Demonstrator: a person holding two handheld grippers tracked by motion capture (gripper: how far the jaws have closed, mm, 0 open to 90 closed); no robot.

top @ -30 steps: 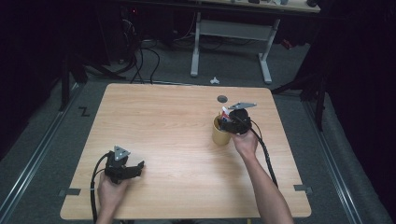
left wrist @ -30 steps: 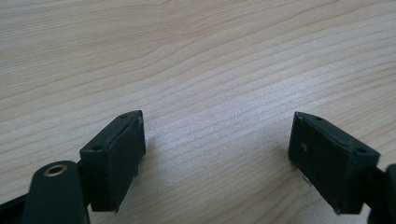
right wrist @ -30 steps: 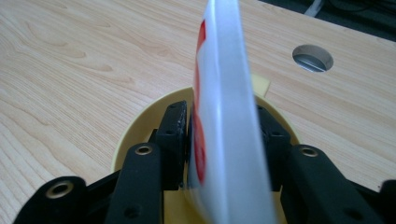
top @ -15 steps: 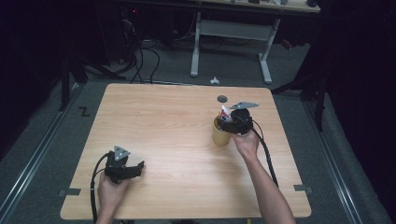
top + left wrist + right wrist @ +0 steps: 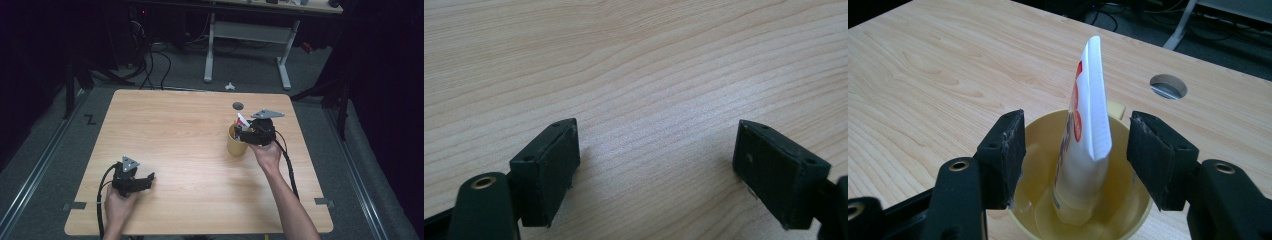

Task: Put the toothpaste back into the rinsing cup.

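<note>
Right tongs: right gripper (image 5: 1075, 165) sits just above the yellow cup (image 5: 1133, 210), its jaws spread apart to either side of the white tube (image 5: 1085, 145); they have just been opening, and the pads stand clear of the tube, so it is let go.
Left tongs: left gripper (image 5: 656, 165) rests low over bare wood at the near left of the table (image 5: 175, 135), jaws wide, nothing between them.
Tube position: standing nearly upright inside the cup, cap end down, flat crimped end up, leaning toward one wall.
Cup position: on the right half of the table, near a round cable hole (image 5: 238, 106).
Tube handling: likely light, soft-walled and smooth; a hard squeeze would dent it or push paste out.
Best hold on tube: the flat crimped top, pinched across its broad faces.
Cup handling: looks rigid and light, so it may tip or slide if the tube drags on its rim.
</note>
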